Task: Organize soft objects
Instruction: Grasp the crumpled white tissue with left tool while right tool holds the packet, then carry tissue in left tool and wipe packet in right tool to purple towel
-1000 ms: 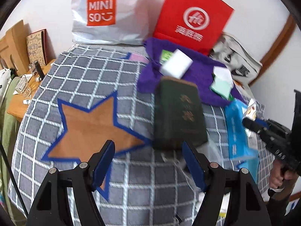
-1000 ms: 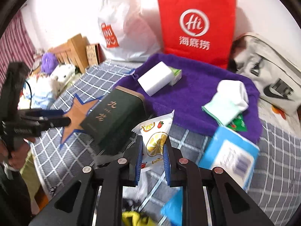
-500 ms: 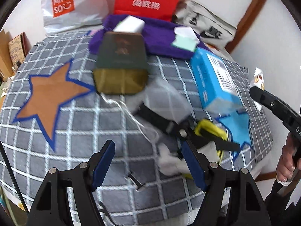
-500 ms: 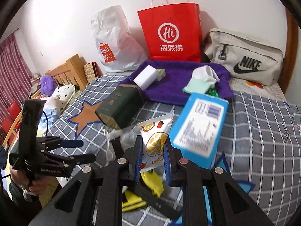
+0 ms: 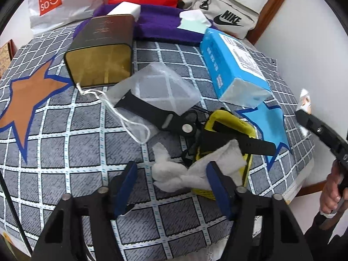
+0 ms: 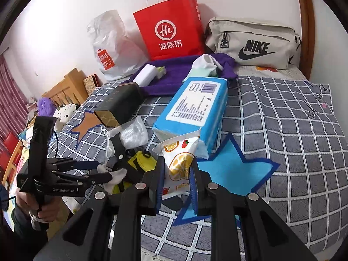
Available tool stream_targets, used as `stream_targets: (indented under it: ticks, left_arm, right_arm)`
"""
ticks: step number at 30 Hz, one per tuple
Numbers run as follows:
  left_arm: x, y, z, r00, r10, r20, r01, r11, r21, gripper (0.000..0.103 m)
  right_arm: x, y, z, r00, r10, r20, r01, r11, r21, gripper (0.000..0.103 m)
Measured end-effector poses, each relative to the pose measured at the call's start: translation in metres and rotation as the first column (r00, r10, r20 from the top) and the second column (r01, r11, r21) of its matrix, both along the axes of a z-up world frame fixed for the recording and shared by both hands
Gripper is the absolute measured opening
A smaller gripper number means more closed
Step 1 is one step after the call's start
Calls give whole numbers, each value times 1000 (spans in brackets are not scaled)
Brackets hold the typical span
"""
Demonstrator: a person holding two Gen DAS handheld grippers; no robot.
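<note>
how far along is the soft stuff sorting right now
Partly done, it seems: a white pack and a folded cloth already lie on the purple towel. In hand: the right claw is shut on a fruit-print sachet; the left claw, just closing, flanks a white sock. Left: mesh pouch, blue tissue pack, yellow pouch.

A crumpled white sock [image 5: 196,169] lies draped over a yellow pouch [image 5: 230,126] near the bed's front edge, beside a mesh bag [image 5: 161,87].

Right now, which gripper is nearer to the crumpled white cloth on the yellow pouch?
Left. The left gripper straddles the white cloth; the right gripper holds a fruit-printed snack packet off to the side.
</note>
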State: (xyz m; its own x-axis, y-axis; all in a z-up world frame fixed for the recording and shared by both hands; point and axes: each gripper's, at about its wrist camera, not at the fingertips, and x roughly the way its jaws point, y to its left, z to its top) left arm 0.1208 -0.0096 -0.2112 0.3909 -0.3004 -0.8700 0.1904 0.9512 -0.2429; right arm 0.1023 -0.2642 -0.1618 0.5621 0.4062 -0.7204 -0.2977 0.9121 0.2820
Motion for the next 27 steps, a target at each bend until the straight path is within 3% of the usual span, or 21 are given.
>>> stream_targets:
  ticks: [7, 16, 27]
  left_arm:
    - [-2, -1, 0, 1000, -18, 13, 18, 999, -41, 25]
    - [-6, 21, 19, 997, 36, 63, -33, 998, -50, 23]
    - [-8, 34, 56, 983, 105, 152, -98, 994, -49, 23]
  right_arm:
    - [3, 3, -27, 998, -5, -61, 4, 1000, -14, 21]
    - [6, -1, -40, 994, -39, -106, 35, 999, -39, 21]
    - [4, -4, -21, 995, -51, -81, 49, 998, -33, 21]
